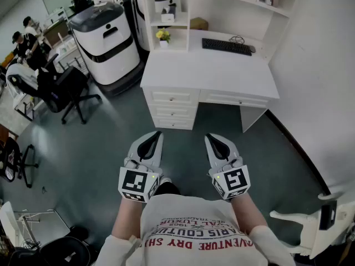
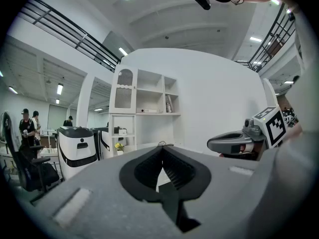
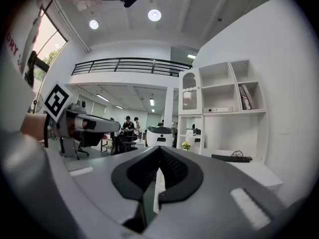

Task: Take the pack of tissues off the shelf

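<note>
A white desk (image 1: 211,73) with a shelf unit (image 1: 183,7) stands ahead of me across the floor. In the left cubby sits a small white pack (image 1: 167,18), which may be the tissues; it also shows as a small white pack (image 2: 122,131) in the left gripper view and as a white pack (image 3: 190,132) in the right gripper view. My left gripper (image 1: 155,135) and right gripper (image 1: 213,139) are held level side by side, well short of the desk. Both are shut with nothing between the jaws.
A keyboard (image 1: 226,46), a pot of yellow flowers (image 1: 163,36) and a brown box (image 1: 198,23) are on the desk. A large white and black machine (image 1: 108,37) and a black office chair (image 1: 66,87) stand left. A white chair (image 1: 316,226) is near right. People sit at the far left.
</note>
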Demonstrator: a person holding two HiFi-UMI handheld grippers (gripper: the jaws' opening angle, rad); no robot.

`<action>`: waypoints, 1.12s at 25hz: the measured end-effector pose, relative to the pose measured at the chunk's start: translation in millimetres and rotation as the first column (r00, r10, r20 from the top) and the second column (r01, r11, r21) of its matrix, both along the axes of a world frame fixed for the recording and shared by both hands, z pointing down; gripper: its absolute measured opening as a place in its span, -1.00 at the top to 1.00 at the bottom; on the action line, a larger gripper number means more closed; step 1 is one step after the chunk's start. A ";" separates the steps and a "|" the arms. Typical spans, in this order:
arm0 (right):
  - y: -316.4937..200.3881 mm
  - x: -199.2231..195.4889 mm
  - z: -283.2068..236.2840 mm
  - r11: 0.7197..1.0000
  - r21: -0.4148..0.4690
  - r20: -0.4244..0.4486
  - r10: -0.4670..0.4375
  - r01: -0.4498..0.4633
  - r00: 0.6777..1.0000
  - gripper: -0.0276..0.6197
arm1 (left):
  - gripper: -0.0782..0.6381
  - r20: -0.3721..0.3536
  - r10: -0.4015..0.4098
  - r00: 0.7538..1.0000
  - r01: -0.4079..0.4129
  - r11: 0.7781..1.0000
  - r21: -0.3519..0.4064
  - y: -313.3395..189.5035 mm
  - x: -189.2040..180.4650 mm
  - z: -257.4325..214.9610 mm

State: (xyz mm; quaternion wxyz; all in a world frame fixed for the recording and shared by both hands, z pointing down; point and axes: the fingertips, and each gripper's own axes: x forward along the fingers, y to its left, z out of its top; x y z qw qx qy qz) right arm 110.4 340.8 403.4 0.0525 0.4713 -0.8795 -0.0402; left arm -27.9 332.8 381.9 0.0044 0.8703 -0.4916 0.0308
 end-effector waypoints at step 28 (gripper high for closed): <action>-56.3 4.1 22.2 0.998 -0.052 0.020 0.047 -0.046 0.999 0.91 | -0.53 -0.100 -0.079 0.992 0.080 0.997 0.005 -69.7 -22.1 3.3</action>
